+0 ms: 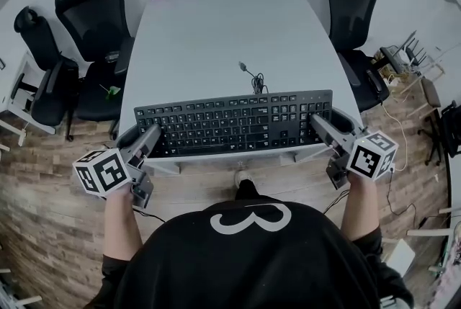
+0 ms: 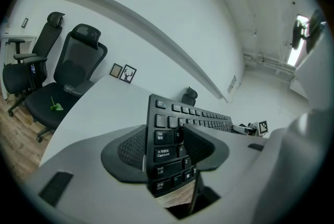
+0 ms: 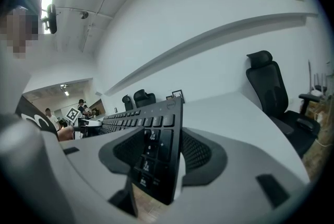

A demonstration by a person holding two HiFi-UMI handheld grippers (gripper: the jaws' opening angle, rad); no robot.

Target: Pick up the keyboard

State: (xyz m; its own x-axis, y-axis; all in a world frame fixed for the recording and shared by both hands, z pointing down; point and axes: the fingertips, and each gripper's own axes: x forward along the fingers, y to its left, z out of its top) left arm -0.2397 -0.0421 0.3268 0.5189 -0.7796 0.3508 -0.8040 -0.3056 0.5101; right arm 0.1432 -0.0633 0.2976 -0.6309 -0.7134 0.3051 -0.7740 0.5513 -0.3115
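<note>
**A:** Entry: where is the keyboard [image 1: 234, 124]?

**B:** It lies crosswise over the near edge of the surface [image 1: 223, 27], keys up, with one end in each tool.

**A:** State of the tools?

**B:** The left tool [image 1: 149, 140] is pinching the left end. The left gripper view shows its jaws on either face of the board by the Tab and Caps Lock keys. The right tool [image 1: 322, 125] is pinching the right end the same way. Neither is spread free, and neither is pressed together (the board's thickness holds the jaws apart).

**A:** Why a grip at both ends?

**B:** My reading is that the board is long, thin and stiff. Held at one end only, it would lever down hard against that grip. With an end in each tool the load is shared, and the board stays about level from side to side.

**A:** Is it off the surface?

**B:** Probably. In the left gripper view, wood floor [image 2: 175, 198] shows under the held end, so that end overhangs the edge. No view shows a gap beneath the middle, so I can't confirm it.

**A:** Any hazards?

**B:** The cable [image 1: 253, 78] runs from the back edge and lies loosely bunched on the surface. It looks slack, but it could go taut or snag if the board is carried far.
</note>
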